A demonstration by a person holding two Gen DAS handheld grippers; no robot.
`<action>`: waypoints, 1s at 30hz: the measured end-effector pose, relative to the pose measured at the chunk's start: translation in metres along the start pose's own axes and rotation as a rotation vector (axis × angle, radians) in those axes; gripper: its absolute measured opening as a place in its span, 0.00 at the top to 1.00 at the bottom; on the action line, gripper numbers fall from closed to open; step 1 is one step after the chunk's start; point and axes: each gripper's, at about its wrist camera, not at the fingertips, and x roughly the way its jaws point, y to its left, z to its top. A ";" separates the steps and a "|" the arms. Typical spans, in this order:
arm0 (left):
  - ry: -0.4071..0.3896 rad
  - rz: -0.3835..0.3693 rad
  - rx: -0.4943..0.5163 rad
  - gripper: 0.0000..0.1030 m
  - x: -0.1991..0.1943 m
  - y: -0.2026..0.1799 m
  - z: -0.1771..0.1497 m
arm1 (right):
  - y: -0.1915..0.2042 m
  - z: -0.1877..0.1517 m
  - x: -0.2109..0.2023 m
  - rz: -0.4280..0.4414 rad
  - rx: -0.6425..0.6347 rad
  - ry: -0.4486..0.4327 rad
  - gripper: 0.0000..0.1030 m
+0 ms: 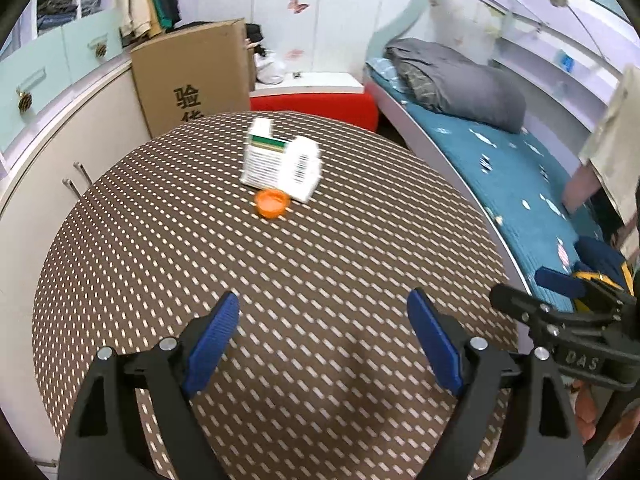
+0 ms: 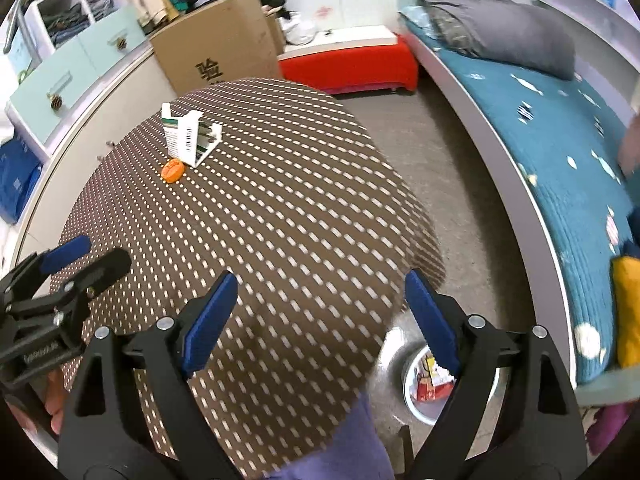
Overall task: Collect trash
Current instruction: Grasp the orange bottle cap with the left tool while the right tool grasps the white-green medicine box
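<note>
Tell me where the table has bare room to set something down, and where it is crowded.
The table is bare across its near half, from the left gripper and right gripper up to the orange cap. Its right side toward the bed is bare too. Crowding sits only at the far middle, where the cap lies right by the opened white carton.

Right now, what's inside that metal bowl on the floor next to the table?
The metal bowl holds crumpled wrappers, red, white and yellow. The right gripper's finger covers part of the bowl, and the table edge hides its left side, so anything there is unseen.
</note>
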 end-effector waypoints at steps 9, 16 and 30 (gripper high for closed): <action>0.009 -0.041 -0.027 0.19 0.064 0.046 0.045 | 0.028 0.049 0.047 -0.009 -0.082 0.021 0.18; -0.017 -0.058 0.044 0.50 0.100 0.046 0.061 | 0.044 0.077 0.076 -0.016 -0.117 0.033 0.18; -0.103 0.017 -0.158 0.71 0.080 0.130 0.064 | 0.119 0.125 0.097 0.125 -0.391 0.000 0.10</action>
